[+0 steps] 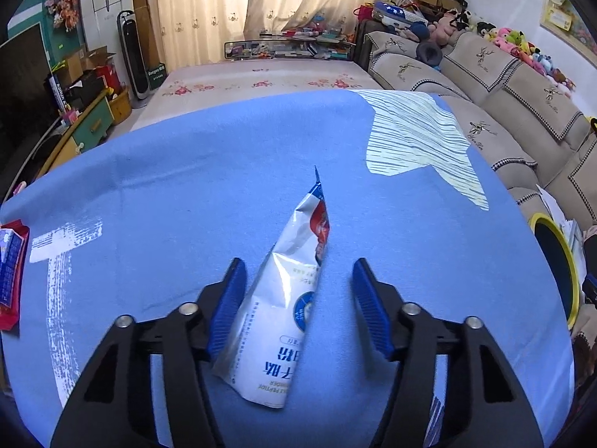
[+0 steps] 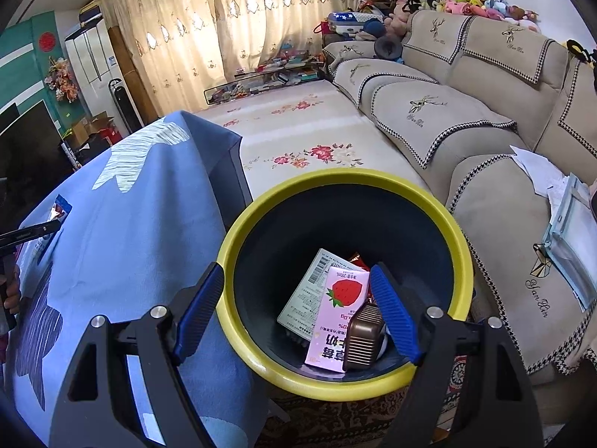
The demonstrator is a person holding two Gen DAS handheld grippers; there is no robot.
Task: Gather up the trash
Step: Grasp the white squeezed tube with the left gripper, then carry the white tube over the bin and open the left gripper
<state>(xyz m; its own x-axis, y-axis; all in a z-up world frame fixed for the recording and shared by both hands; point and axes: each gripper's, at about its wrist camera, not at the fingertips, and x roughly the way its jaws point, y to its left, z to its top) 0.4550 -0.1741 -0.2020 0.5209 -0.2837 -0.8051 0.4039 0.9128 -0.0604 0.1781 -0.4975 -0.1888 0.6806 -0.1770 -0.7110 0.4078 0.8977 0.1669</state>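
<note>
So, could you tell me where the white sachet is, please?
In the left wrist view, the white sachet lies on the blue tablecloth, between the left gripper's jaws.

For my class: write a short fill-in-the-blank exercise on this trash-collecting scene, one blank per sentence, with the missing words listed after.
1. The white sachet lies on a ____ tablecloth.
2. The bin has a ____ rim.
3. The pink carton in the bin shows a picture of a ____.
4. The sachet lies between the fingers of the ____ gripper.

Missing words: blue; yellow; strawberry; left
</note>
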